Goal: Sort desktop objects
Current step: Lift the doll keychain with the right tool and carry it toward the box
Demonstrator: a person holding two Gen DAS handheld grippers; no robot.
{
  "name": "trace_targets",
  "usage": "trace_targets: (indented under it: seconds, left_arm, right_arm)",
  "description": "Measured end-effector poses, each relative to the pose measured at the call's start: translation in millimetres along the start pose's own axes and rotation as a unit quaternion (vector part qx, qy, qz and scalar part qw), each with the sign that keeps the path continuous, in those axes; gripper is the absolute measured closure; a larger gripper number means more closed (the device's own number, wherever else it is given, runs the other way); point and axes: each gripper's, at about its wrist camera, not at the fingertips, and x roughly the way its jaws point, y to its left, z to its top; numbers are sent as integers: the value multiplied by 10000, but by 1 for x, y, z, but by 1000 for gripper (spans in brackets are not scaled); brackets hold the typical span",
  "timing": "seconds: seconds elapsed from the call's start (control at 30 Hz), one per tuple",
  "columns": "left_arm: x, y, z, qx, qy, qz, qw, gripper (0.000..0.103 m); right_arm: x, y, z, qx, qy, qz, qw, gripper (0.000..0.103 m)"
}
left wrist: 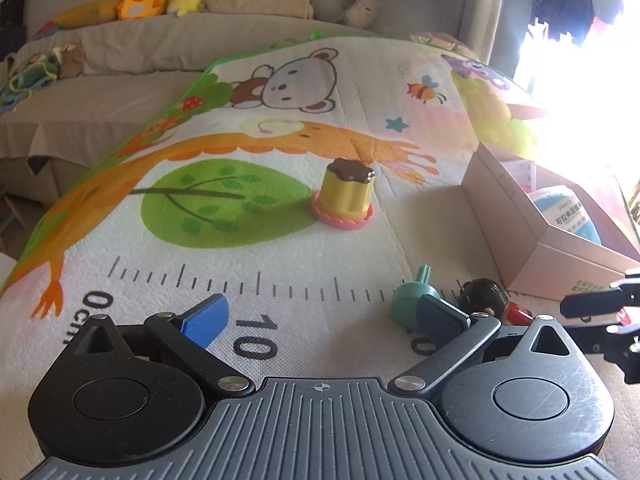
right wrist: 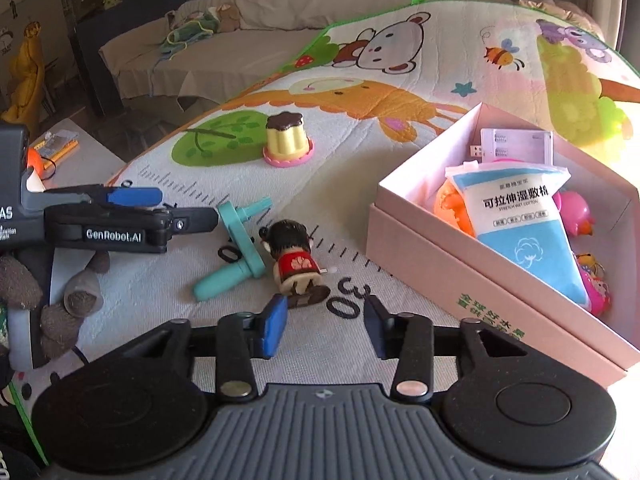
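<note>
A yellow pudding toy (left wrist: 345,196) with a brown top and pink base stands upright on the cartoon play mat (left wrist: 280,256); it also shows in the right wrist view (right wrist: 286,140). A teal handled toy (right wrist: 240,248) lies on the mat, and a small doll (right wrist: 296,260) in a red shirt lies right of it. My left gripper (left wrist: 320,320) is open and empty; the teal toy (left wrist: 408,300) sits by its right fingertip. My right gripper (right wrist: 326,326) is open and empty, just short of the doll's feet. The left gripper (right wrist: 176,210) shows from the side, its tip near the teal toy.
An open pink box (right wrist: 420,248) stands on the mat at the right, holding a blue-and-white wipes pack (right wrist: 520,220), a white packet and several toys. A beige sofa (left wrist: 160,48) with plush toys lies beyond the mat. A low table (right wrist: 76,160) stands at the left.
</note>
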Motion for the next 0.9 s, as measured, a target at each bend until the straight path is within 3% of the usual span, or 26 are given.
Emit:
trace_targets:
  seconds: [0.1, 0.27, 0.43, 0.7, 0.9]
  left_arm:
    - [-17, 2, 8, 108, -241, 125, 9996, 0]
    - [-33, 11, 18, 58, -321, 265, 9991, 0]
    - [-36, 5, 9, 301, -136, 113, 9994, 0]
    - [-33, -27, -7, 873, 89, -393, 9954, 0]
    - [-33, -54, -22, 1488, 202, -719, 9860, 0]
  right_arm:
    - [10, 0, 14, 144, -186, 94, 9997, 46]
    - [39, 10, 28, 195, -114, 253, 9994, 46]
    - [41, 12, 25, 361, -62, 501, 9981, 69]
    - [5, -11, -11, 744, -84, 234, 9969, 69]
    - [-23, -26, -42, 1105, -251, -235, 9933, 69]
